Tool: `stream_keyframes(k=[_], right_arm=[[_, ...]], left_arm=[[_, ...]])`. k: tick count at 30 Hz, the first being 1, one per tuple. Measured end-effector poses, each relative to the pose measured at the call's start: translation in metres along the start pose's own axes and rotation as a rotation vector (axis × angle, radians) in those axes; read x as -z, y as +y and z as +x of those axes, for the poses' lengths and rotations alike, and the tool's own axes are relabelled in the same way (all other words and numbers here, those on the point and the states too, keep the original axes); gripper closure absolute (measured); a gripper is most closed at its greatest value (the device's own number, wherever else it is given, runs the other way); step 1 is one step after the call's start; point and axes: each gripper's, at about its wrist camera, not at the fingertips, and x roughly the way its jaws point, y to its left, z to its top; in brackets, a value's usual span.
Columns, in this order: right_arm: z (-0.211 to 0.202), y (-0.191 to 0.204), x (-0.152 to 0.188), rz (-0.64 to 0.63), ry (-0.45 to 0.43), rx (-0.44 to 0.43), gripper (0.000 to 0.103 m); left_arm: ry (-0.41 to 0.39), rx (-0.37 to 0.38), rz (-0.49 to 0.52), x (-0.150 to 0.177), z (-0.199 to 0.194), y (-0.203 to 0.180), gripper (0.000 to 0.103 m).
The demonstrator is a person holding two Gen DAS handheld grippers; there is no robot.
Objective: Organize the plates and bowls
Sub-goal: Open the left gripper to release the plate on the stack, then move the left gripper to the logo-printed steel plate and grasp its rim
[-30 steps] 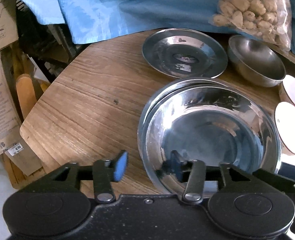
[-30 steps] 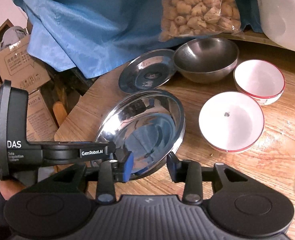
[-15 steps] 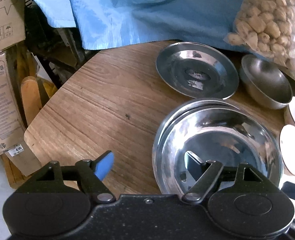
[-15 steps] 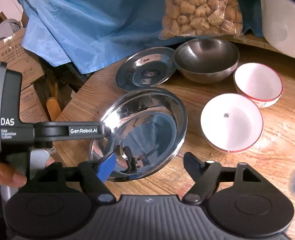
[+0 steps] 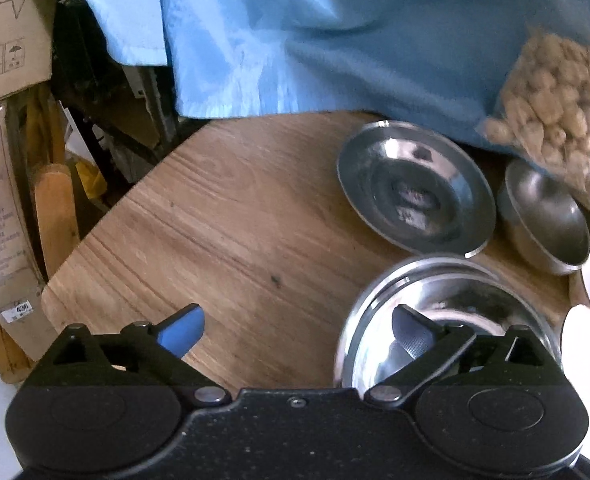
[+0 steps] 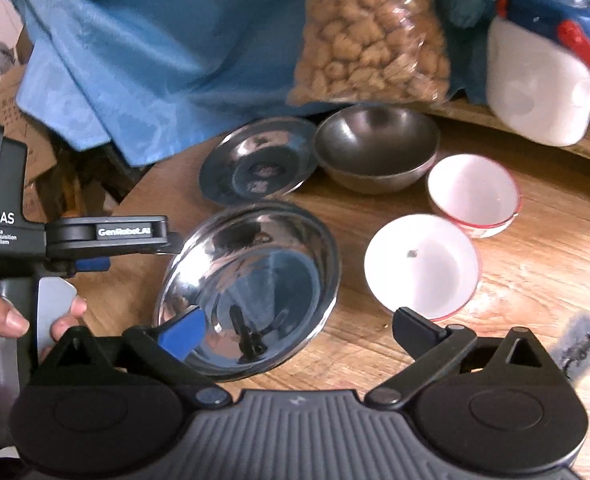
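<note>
Both tongs now spread apart, left tongs [image 5: 297,330], right tongs [image 6: 299,330], large steel bowl [image 6: 251,288] released, empty

The wooden table [image 6: 535,264] carries a large steel plate [image 6: 251,288] near its left edge, a smaller steel plate [image 6: 259,160] and a steel bowl [image 6: 375,148] toward the far edge. Two white red-rimmed bowls [image 6: 423,266] [image 6: 475,194] sit just beside each other further in.
</note>
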Motion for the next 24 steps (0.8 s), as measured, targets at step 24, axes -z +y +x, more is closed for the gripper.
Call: stream_keyframes(k=[24], right_arm=[[0.05,0.019,-0.07,0.183,-0.078,0.045,0.015]], left_arm=[[-0.092,0.193,0.161,-0.095,0.062,0.026,0.001]])
